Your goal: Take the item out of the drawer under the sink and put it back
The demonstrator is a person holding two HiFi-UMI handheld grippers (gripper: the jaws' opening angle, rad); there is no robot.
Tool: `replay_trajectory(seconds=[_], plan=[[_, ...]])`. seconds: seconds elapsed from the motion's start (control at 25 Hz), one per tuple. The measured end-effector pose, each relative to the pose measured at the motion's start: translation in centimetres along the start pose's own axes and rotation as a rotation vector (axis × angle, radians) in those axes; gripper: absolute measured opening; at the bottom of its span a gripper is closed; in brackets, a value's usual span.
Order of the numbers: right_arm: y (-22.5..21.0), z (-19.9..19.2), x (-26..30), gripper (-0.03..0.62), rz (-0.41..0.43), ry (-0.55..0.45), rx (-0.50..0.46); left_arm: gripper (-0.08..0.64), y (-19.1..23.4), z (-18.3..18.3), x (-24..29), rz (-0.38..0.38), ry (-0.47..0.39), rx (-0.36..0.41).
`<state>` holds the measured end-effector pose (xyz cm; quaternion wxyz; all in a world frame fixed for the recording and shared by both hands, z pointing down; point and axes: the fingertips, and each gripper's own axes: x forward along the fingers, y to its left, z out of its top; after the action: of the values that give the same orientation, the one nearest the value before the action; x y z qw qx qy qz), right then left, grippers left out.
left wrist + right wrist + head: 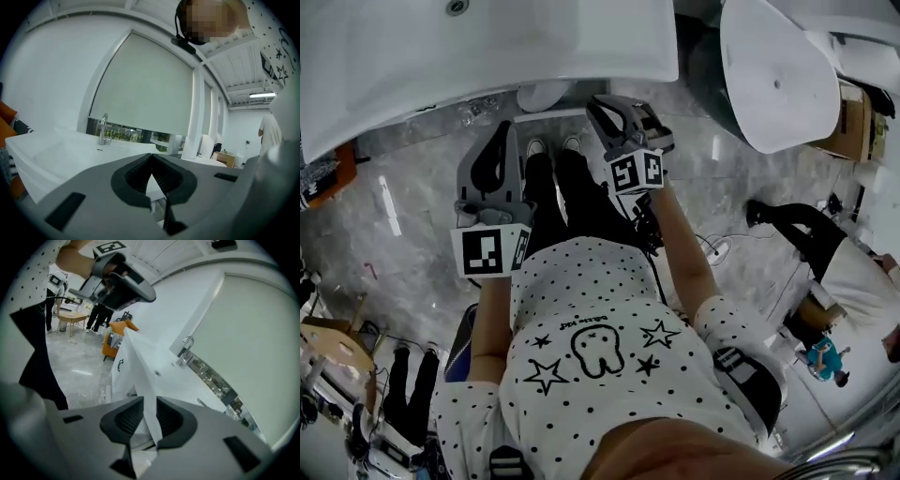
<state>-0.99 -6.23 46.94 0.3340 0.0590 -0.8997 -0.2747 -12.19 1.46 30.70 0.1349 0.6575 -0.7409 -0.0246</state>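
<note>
**Head view.** I am standing at the sink [487, 47] and holding both grippers out toward the dark space beneath it. The left gripper [504, 131] and the right gripper [602, 105] are both hanging clear of the basin, touching nothing. The basin's overhang is hiding the drawer, so I am seeing no front and no handle. The item is showing nowhere. I am judging it to be inside the drawer, not yet taken out. Step in hand, as I judge it: the approach, before opening.

**Left gripper view.** The jaws are meeting at their tips with nothing between them. The camera is looking across the basin top toward the tap [102, 129], too high to catch the drawer.

**Right gripper view.** The jaws are standing partly apart and gripping nothing. The basin's white corner is showing through the gap, lying beyond it. A dark mark on the basin's side is too small to read.

**Next move.** It is calling for lowering a gripper to the drawer front, finding an edge or handle, closing on it and pulling straight out.
</note>
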Motion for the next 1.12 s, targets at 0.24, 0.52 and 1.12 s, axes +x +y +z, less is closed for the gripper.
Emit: replay_trajectory(seconds=[0.24, 0.52, 1.12], plan=[[2.8, -3.0, 4.5, 0.092, 0.102, 0.036, -0.134, 0.005, -0.2, -2.1, -1.1, 0.027, 0.021, 0.007], [7.1, -5.3, 9.1, 0.101, 0.240, 0.059, -0.254, 0.005, 0.8, -3.9, -2.3, 0.091, 0.029, -0.016], [9.9, -11.0, 13.7, 0.162, 0.309, 0.193, -0.434, 0.005, 1.3, -7.0, -3.5, 0.164, 0.076, -0.061]])
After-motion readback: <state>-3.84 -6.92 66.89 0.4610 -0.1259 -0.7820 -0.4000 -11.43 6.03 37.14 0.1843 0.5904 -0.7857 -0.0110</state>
